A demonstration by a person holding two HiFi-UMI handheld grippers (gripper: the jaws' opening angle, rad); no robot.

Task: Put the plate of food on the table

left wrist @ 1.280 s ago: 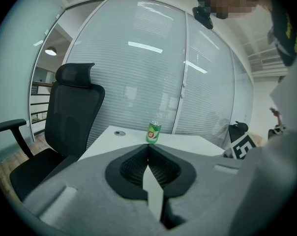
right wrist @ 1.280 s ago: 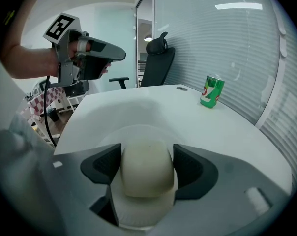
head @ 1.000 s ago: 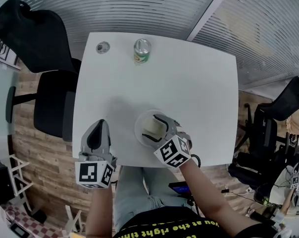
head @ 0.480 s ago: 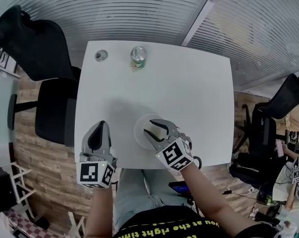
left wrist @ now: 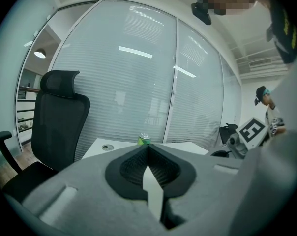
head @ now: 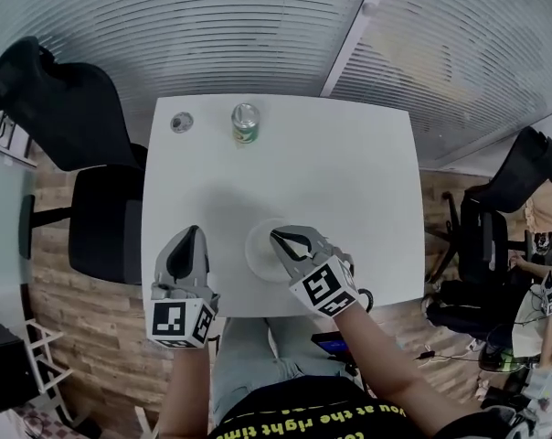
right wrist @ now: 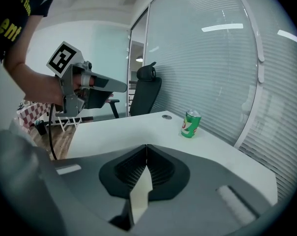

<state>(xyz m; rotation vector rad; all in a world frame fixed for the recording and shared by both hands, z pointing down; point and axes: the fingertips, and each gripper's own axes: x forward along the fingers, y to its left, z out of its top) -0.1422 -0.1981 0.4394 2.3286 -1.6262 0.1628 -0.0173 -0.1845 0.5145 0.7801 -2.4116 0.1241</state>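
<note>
Lifting off the plate (head: 256,247), right gripper (head: 275,237) is just closing fully on nothing; left gripper (head: 192,233) is hovering shut, near left.

Green can (head: 245,123) near a round grommet (head: 180,122); black chair (head: 66,108) alongside

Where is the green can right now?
In the head view, the green can stands at the far edge of the table, left of middle, beside the round hole cover.
</note>
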